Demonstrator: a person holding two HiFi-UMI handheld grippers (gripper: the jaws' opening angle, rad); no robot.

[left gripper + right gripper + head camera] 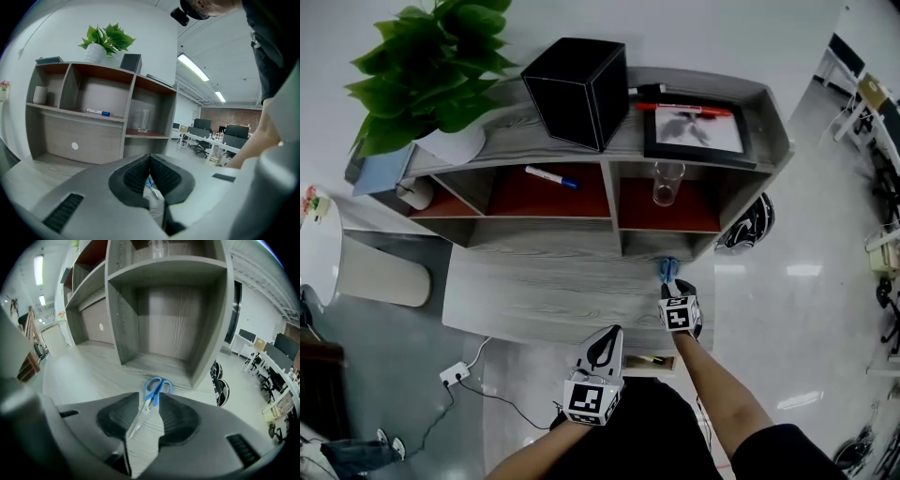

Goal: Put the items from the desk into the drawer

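**Scissors under the right tool, most items still out**

Nearest, the left tool (607, 339) has its jaws closed on a whitish scrap (152, 190) with a blue streak; what it is I can't tell. The right tool (152, 404) stands partly open astride the blue-handled scissors (154, 387), which lie flat on the tabletop (534, 291), the pads not pressing them. The drawer (652, 360) looks open below the tabletop's edge. A marker (551, 176), a glass (667, 183) and a red pen (684, 110) remain on the shelf unit (544, 234), so I'd judge much is left.

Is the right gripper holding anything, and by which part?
Nothing held: the right gripper, jaws open, straddles the blades of the scissors lying on the desk.
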